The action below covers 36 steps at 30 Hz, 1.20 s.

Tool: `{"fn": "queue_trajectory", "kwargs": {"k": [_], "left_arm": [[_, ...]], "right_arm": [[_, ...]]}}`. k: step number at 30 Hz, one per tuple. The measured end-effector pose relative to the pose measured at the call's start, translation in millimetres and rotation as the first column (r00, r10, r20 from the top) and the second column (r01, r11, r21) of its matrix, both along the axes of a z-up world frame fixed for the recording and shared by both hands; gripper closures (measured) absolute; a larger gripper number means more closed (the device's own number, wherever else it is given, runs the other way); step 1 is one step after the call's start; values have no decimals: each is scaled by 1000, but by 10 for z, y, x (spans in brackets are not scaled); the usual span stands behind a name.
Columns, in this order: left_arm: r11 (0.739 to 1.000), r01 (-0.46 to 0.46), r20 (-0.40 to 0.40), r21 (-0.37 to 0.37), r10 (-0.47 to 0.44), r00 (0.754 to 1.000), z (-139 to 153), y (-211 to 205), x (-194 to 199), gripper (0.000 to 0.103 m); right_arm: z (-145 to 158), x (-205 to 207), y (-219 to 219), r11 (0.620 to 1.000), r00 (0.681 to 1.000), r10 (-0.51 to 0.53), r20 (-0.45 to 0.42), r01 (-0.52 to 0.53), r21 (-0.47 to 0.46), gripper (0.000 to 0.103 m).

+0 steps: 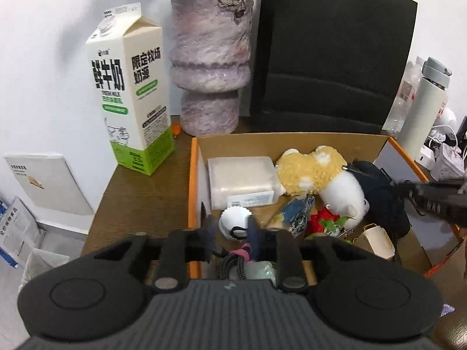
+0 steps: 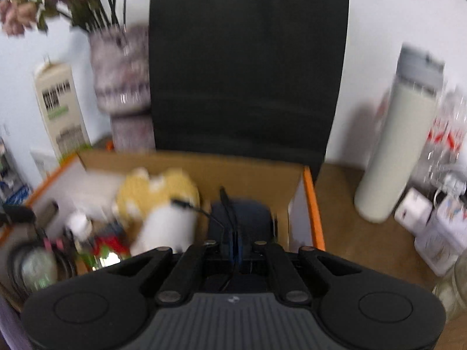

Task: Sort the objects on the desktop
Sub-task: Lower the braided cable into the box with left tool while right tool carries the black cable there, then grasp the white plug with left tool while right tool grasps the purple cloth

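An orange-edged cardboard box holds a white plastic case, a yellow and white plush toy, a dark blue pouch, a small white round object, red flowers and a paper cup. My left gripper hangs over the box's near left corner, jaws partly apart around the white round object, above a coiled black cable with a pink tie. My right gripper is shut, its tips over the dark blue pouch; it also shows in the left wrist view.
A milk carton and a mottled purple vase stand behind the box at left, a black bag behind it. A white thermos, clear bottles and white chargers crowd the wooden desk at right.
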<state>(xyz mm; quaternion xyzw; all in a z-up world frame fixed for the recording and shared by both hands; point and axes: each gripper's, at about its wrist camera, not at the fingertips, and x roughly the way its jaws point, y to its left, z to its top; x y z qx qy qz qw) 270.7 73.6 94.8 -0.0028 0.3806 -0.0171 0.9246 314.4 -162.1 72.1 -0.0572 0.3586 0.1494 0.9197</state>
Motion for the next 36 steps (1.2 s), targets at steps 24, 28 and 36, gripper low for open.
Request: {"fn": "queue_trajectory", "kwargs": {"k": [24,28,36], "left_arm": [[987,-128,200,96,107,974,63,-544,-1627,0],[979,-189,175,78,174,969,-264,-573,-2044,0],[992,-116,67,56,112,991,-658,-600,-2641,0]], "right_arm": [[191,-1740,-418,988,991,23,131,-43,150,18],[-63,-2158,-363,997,987,-62,149,53,60,19],[-273,-2901,-330,999,989,-17,150,13,30,19]]}}
